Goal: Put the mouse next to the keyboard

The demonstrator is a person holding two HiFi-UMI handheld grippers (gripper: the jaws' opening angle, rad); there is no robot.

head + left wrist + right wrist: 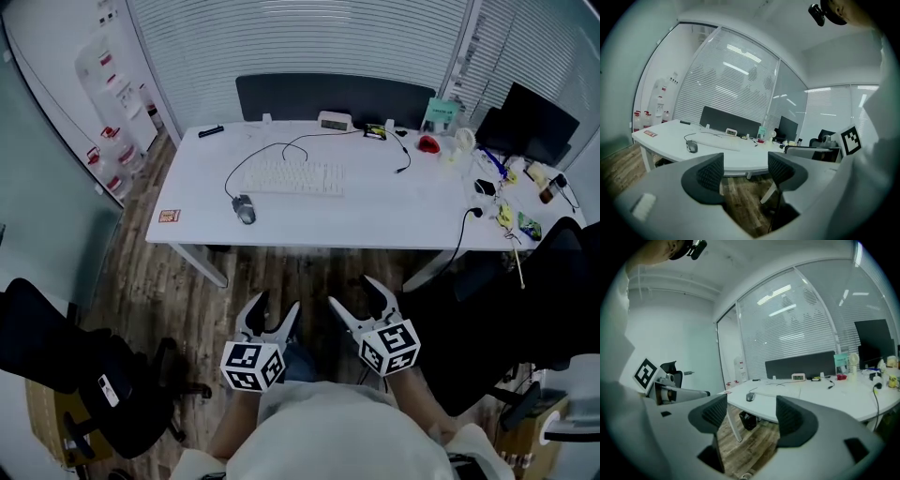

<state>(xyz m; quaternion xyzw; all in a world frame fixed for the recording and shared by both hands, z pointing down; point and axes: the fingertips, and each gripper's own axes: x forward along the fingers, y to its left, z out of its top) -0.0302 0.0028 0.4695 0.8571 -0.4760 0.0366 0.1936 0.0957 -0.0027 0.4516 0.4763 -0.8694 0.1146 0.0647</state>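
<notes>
A grey wired mouse (245, 210) lies on the white desk (394, 216), just left and in front of a white keyboard (293, 177); its black cord loops behind the keyboard. The mouse (692, 147) and keyboard (717, 143) also show far off in the left gripper view, and the mouse (750, 397) in the right gripper view. Both grippers hang over the wooden floor, well short of the desk's front edge. My left gripper (276, 311) is open and empty. My right gripper (360, 298) is open and empty too.
A small clock (335, 120), a black cable (403, 155), a red item (428, 144) and clutter at the right end sit on the desk. A red card (169, 216) lies at its left corner. Black office chairs stand at left (84, 375) and right (534, 300).
</notes>
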